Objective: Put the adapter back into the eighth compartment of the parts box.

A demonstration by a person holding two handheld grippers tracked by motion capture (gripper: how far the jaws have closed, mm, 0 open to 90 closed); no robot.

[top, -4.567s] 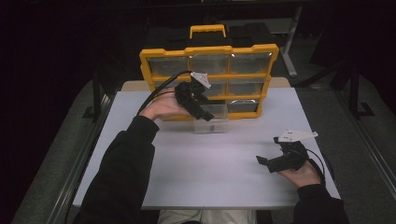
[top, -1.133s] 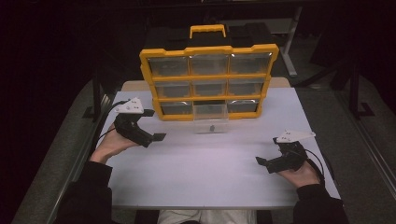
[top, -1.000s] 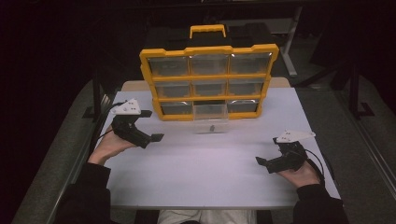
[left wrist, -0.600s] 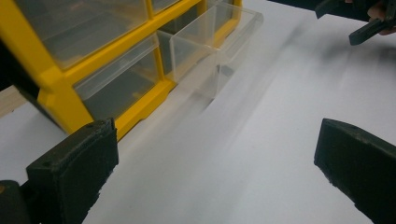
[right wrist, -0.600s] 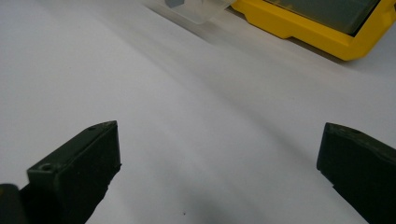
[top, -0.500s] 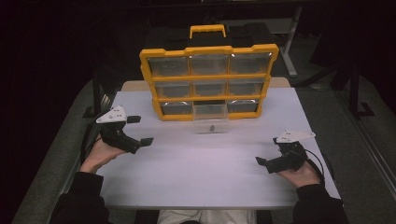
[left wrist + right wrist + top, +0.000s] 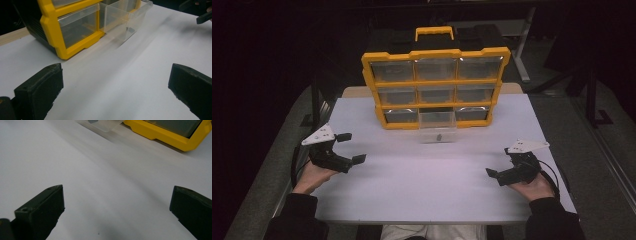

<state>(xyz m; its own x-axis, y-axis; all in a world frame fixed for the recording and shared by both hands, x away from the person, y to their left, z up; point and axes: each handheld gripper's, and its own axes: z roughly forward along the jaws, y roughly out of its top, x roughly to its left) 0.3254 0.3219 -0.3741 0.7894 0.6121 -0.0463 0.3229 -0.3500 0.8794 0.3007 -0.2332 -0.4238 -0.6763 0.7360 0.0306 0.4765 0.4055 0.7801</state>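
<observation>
Clear drawer [image 7: 437, 127] pulled out, bottom middle.

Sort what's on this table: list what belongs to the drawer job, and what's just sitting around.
Job: yellow organizer; pulled-out clear drawer; small dark part inside it; left gripper and right gripper, both open.

Sitting around: white table; closed drawers.

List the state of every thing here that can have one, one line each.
left gripper: open, empty, over the table's left edge.
right gripper: open, empty, low near the table's right edge.
bottom middle drawer: pulled out, a small dark part inside.
other drawers: pushed in.
yellow organizer: upright on the table.
</observation>
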